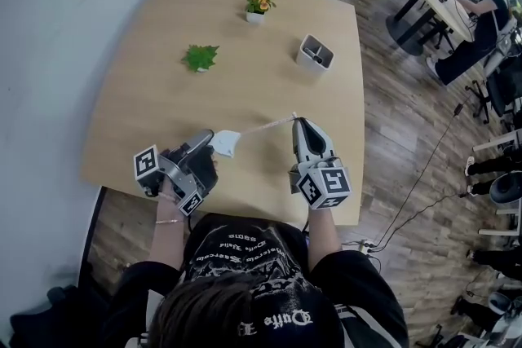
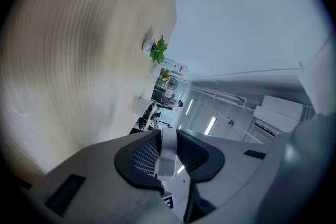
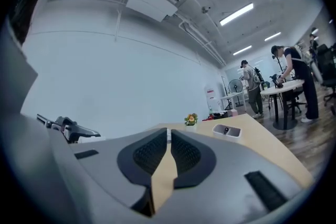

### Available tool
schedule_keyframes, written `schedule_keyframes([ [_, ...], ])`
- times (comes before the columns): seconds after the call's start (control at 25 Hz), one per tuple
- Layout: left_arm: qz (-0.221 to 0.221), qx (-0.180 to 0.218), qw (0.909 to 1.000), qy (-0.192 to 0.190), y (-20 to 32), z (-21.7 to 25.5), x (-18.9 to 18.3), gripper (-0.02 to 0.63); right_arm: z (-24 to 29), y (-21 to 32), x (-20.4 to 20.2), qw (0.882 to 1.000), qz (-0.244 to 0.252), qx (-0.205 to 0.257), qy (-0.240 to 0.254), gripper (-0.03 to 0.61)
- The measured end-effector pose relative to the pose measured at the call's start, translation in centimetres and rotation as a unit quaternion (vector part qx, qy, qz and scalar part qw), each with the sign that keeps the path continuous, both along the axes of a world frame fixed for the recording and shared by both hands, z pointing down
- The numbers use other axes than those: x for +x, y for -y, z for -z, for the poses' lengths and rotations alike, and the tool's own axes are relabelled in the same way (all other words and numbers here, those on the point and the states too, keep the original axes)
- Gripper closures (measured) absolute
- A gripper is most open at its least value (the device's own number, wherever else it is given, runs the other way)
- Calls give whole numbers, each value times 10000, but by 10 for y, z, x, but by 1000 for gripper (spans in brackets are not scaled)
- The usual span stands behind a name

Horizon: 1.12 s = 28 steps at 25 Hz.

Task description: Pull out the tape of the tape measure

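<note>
In the head view the pale wooden table (image 1: 147, 94) carries the work along its near edge. The left gripper (image 1: 214, 147) pinches the white plastic tape measure case (image 1: 226, 143) just inside that edge, left of its middle. A thin pale tape (image 1: 265, 126) runs taut from the case to the tips of the right gripper (image 1: 297, 121), which are pressed together on its end. A small green leafy plant (image 1: 201, 57), a white rectangular holder (image 1: 315, 53) and a potted orange flower (image 1: 259, 4) stand well apart, toward the far edge.

In the left gripper view the left gripper (image 2: 167, 136) has its ribbed pads clamped on the narrow white case (image 2: 167, 157), with the table standing on edge at the left.

In the right gripper view the right gripper (image 3: 168, 136) is nearly closed, with only a thin sliver of tape at the tips.

The likeliest failure is the thin tape slipping from that small pinch and snapping back. Alternatively, the pull could twist the case out of the left pads. The path rightward is free up to the table's right edge, and beyond it lie open floor and a trailing cable (image 1: 424, 175).
</note>
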<state>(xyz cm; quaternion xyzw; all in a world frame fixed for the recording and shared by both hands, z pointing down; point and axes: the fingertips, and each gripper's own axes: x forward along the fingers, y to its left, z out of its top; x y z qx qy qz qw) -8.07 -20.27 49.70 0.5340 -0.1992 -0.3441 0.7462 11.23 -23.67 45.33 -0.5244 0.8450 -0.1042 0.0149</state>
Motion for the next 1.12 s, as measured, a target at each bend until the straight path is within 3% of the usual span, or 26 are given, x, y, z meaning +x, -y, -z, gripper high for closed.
schedule_keyframes([
  [0.2,16,4,10000,20,-1,3,2,526,0,3,29,9980,-607,15,-156,552],
  [0.52,-23,-13,10000,25,-2,2,11,526,0,4,44,9950,-859,95,-510,552],
  [0.64,-41,-24,10000,58,-2,3,11,526,-1,5,66,9915,-1225,43,-446,554],
  [1.0,-149,-46,9999,31,-1,1,23,526,-1,6,86,9873,-1450,96,-638,554],
  [1.12,-13,-81,10000,-23,0,2,19,526,-2,4,108,9811,-1864,28,-515,578],
])
